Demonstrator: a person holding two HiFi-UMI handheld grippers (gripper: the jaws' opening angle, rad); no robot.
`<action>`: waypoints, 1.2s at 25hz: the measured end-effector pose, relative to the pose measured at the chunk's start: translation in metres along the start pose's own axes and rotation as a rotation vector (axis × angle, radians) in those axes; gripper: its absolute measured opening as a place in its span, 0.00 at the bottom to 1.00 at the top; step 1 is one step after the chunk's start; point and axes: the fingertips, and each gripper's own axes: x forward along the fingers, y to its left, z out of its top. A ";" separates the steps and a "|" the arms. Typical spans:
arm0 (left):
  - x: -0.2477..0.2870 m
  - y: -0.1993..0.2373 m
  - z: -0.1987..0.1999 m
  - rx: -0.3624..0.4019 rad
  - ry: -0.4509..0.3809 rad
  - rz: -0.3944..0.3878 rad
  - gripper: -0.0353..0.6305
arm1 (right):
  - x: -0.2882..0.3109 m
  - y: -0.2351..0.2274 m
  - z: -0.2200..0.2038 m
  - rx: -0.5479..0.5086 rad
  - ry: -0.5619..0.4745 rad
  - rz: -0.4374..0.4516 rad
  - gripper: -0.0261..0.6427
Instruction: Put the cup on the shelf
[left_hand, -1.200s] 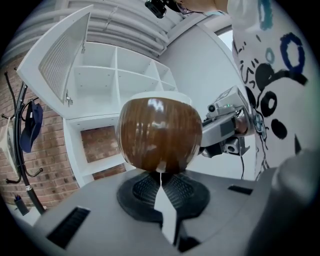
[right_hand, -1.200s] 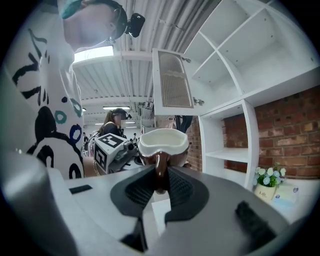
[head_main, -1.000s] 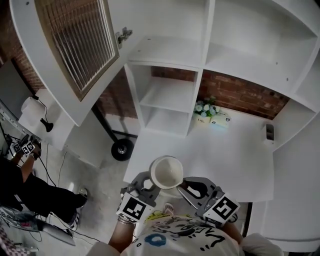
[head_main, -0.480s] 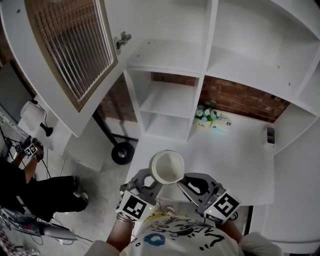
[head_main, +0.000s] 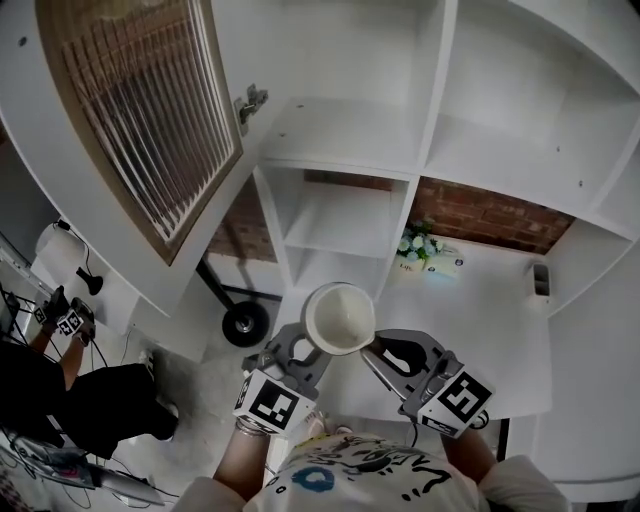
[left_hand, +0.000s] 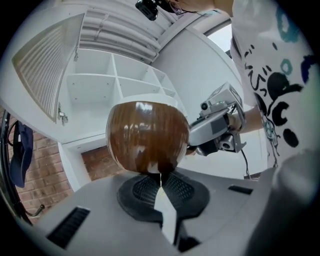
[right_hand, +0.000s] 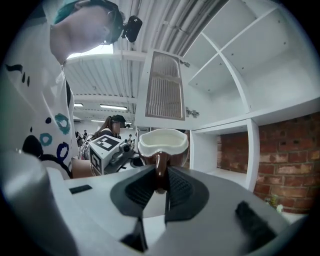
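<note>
The cup (head_main: 340, 318), white inside and glossy brown outside, is held upright in the air in front of the white shelf unit (head_main: 345, 215). My left gripper (head_main: 306, 348) is at its left side, jaws shut on the cup's (left_hand: 147, 137) lower edge. My right gripper (head_main: 376, 350) is at its right side, shut on the brown handle (right_hand: 160, 169) of the cup (right_hand: 163, 144). In the left gripper view, the right gripper (left_hand: 216, 130) shows just behind the cup.
An open cabinet door (head_main: 140, 130) with slats juts out at upper left. On the white counter (head_main: 480, 330) stand a small flower pot (head_main: 412, 250) and a box (head_main: 440, 263) against the brick wall (head_main: 490, 215). A person (head_main: 50, 375) is at far left.
Both grippers and the cup have risen together and moved slightly right and closer to the shelf. The grip on the cup is the same.
</note>
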 end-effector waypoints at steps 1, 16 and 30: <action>0.001 0.007 0.001 0.009 -0.004 0.004 0.08 | 0.004 -0.003 0.004 -0.003 0.000 -0.003 0.13; 0.013 0.091 0.030 -0.018 -0.017 0.139 0.08 | 0.050 -0.047 0.062 -0.071 0.030 -0.046 0.13; 0.036 0.144 0.060 -0.012 -0.080 0.205 0.08 | 0.068 -0.090 0.104 -0.094 0.022 -0.143 0.13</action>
